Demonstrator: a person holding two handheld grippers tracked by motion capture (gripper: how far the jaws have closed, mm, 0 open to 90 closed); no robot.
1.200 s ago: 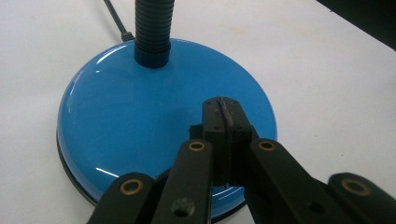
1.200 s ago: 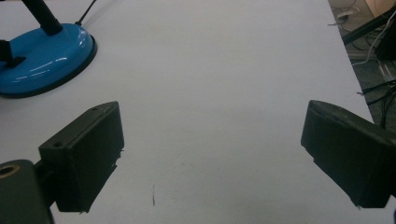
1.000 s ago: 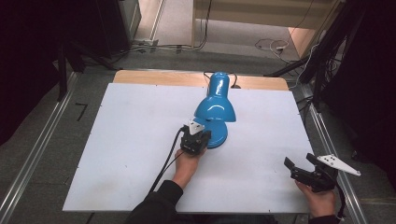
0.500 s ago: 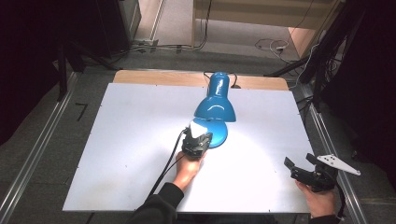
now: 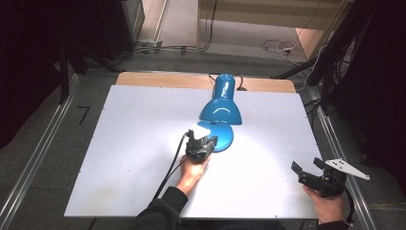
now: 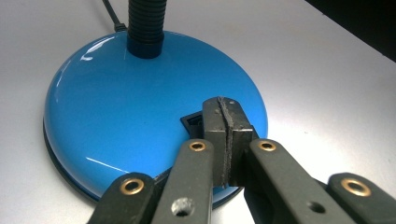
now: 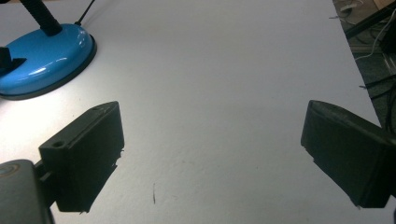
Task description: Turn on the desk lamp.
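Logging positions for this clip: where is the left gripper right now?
In the high view the left gripper sits mid-table at the near edge of the blue lamp's base; its own view shows shut jaws on the base's black switch.

Setting: you work in a lab or recording rig, not a home. Evidence: a bare white tabletop [image 5: 143,158] on a wooden board [image 5: 158,79]; metal rails [image 5: 33,163] along both sides on a grey floor; loose cables [image 5: 277,47] behind; dark stands [image 5: 335,62] and black surrounds flanking your table.

High view overlooks the table [image 5: 143,143]; both tool views share the lamp base [image 6: 140,116].
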